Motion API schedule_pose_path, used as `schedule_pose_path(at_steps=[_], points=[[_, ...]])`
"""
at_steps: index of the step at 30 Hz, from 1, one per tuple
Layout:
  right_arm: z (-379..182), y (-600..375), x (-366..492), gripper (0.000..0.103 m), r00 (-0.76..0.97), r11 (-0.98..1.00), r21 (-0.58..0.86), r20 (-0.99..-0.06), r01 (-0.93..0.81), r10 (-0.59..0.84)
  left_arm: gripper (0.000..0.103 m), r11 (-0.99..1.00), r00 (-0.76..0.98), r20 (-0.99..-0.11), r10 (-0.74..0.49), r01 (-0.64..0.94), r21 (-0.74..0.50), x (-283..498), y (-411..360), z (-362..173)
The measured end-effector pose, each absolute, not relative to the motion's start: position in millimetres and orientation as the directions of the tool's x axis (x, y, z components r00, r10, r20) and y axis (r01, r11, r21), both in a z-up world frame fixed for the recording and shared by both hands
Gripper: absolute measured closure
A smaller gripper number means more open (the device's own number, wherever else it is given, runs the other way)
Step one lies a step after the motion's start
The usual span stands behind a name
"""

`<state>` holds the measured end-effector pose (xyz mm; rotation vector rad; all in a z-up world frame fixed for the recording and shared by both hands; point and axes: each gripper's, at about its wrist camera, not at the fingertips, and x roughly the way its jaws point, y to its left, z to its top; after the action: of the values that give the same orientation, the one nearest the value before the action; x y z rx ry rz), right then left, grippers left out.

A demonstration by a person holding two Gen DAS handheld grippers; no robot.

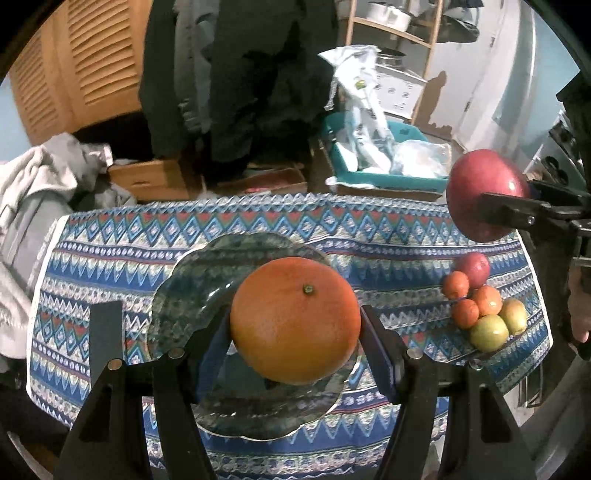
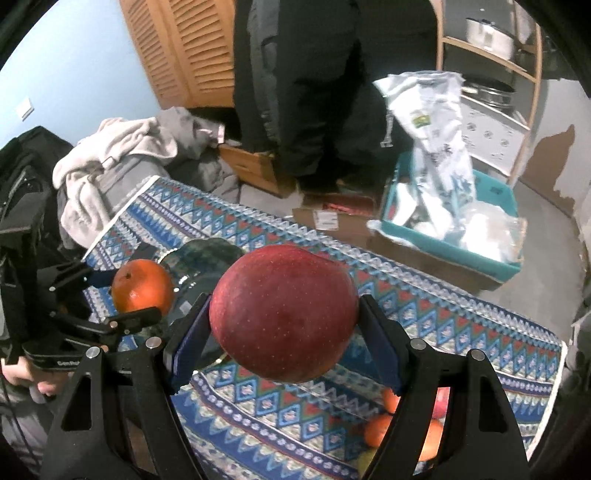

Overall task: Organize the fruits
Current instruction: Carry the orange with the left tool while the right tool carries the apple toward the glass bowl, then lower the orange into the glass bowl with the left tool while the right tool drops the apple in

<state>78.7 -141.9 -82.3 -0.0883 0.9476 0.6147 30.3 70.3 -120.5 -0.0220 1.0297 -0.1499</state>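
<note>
My left gripper (image 1: 295,321) is shut on a large orange grapefruit (image 1: 295,321) and holds it above a clear glass plate (image 1: 192,291) on the patterned tablecloth. My right gripper (image 2: 284,314) is shut on a big red apple (image 2: 284,314) and holds it above the table, right of the plate (image 2: 210,254). The apple (image 1: 484,184) and right gripper also show at the right of the left wrist view. The grapefruit (image 2: 142,284) and left gripper show at the left of the right wrist view. A pile of small oranges, a red apple and green apples (image 1: 484,306) lies at the table's right end.
The blue patterned tablecloth (image 1: 110,243) covers the table. Behind it are a person in dark clothes (image 1: 240,74), cardboard boxes (image 1: 147,177), a teal bin with plastic bags (image 1: 388,155), a heap of grey laundry (image 1: 33,184) at left, and a wooden shelf (image 1: 399,33).
</note>
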Motion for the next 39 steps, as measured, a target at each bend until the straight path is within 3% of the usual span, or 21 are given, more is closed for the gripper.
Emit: schedule_pose_path(at_steps=[18, 39], points=[[-122.4, -51.0, 87.1, 0.025, 0.308, 0.766, 0.204, -0.830, -0.609, 0.466, 0.034, 0.994, 0.394, -0.914, -0.095, -0.014, -0.109, 27.8, 135.1, -185.2], [-175.6, -4.2, 85.3, 0.025, 0.192, 0.731, 0.194, -0.893, -0.654, 0.408, 0.033, 0.995, 0.235, -0.967, -0.093, -0.021, -0.101, 32.2, 147.5, -244.8]])
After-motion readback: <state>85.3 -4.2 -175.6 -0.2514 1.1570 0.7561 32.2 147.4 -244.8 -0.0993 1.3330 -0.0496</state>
